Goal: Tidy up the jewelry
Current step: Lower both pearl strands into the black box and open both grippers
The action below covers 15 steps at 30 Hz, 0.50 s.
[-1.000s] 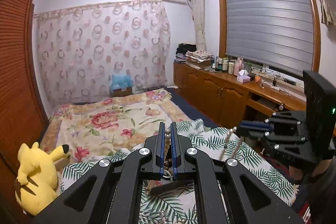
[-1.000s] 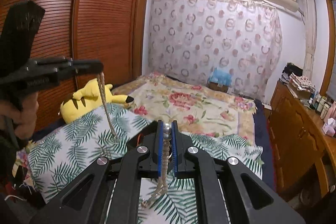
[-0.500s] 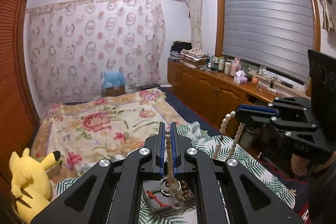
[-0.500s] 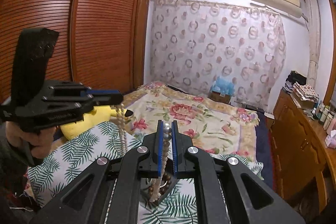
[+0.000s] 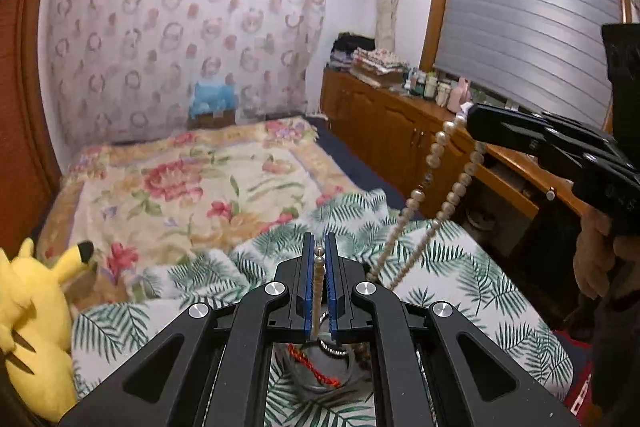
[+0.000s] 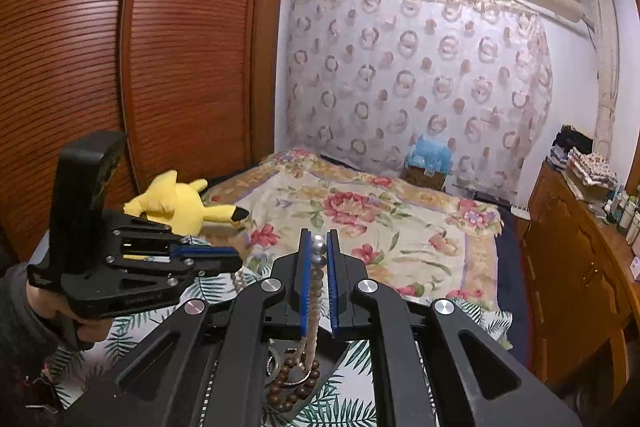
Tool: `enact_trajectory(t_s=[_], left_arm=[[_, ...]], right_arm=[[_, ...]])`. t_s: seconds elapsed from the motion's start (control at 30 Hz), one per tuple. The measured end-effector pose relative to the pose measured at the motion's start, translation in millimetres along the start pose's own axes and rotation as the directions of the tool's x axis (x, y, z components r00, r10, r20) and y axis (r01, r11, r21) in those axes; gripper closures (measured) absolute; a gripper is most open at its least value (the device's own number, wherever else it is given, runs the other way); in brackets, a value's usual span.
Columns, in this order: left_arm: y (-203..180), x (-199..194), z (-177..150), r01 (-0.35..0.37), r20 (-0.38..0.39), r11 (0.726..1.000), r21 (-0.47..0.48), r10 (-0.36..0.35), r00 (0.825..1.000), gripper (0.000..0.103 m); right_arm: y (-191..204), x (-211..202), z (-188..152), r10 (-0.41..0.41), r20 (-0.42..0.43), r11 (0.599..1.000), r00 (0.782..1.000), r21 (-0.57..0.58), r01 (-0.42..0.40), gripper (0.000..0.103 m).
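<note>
A pearl necklace (image 5: 438, 163) hangs stretched between both grippers above the bed. My left gripper (image 5: 319, 251) is shut on one end of it; a thin strand runs between its blue pads. My right gripper (image 6: 319, 243) is shut on the other end, two silver-grey pearls (image 6: 319, 251) showing between its pads. The right gripper also shows in the left wrist view (image 5: 476, 121), and the left gripper in the right wrist view (image 6: 236, 261). Below them a dark tray (image 5: 316, 383) holds a red cord bracelet (image 5: 314, 367), a brown bead bracelet (image 6: 294, 385) and metal rings.
The tray lies on a palm-leaf cloth (image 5: 460, 267) over a floral bedspread (image 5: 192, 183). A yellow plush toy (image 5: 28, 327) lies at the left. A wooden sideboard (image 5: 400, 123) runs along the right; a brown wardrobe (image 6: 120, 67) stands left.
Both grippers have risen with the necklace, and its loop hangs higher above the tray. The right gripper has moved closer to the left one.
</note>
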State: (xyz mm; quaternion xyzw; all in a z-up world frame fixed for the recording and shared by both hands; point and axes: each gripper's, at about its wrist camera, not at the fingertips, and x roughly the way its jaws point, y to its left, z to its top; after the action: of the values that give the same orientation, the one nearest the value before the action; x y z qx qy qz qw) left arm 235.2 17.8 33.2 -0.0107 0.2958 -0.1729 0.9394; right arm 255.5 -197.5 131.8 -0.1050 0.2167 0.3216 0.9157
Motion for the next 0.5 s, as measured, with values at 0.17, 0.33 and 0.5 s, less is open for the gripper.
enact_trajectory(t_s=[0.17,0.33,0.5], left_arm=[[-2,7,-19,-0.008,-0.039,1.000,-0.007,0.008,0.999,0.095],[-3,7,-48,-0.042,-0.069,0.999,-0.008,0.041,0.997,0.076],[2,-1,-73,-0.066,-0.101,0.997,-0.035,0.062,0.993,0.071]], right_arm=[[-5,29,-16,0.020,-0.048,0.999,0.999,0.027,-0.018,0.094],[-2,57,-41,0.031,-0.118,0.999,0.992,0.039,-0.027,0.094],[4,71,-59,0.048,-0.158,0.998,0.986,0.052,-0.041,0.094]])
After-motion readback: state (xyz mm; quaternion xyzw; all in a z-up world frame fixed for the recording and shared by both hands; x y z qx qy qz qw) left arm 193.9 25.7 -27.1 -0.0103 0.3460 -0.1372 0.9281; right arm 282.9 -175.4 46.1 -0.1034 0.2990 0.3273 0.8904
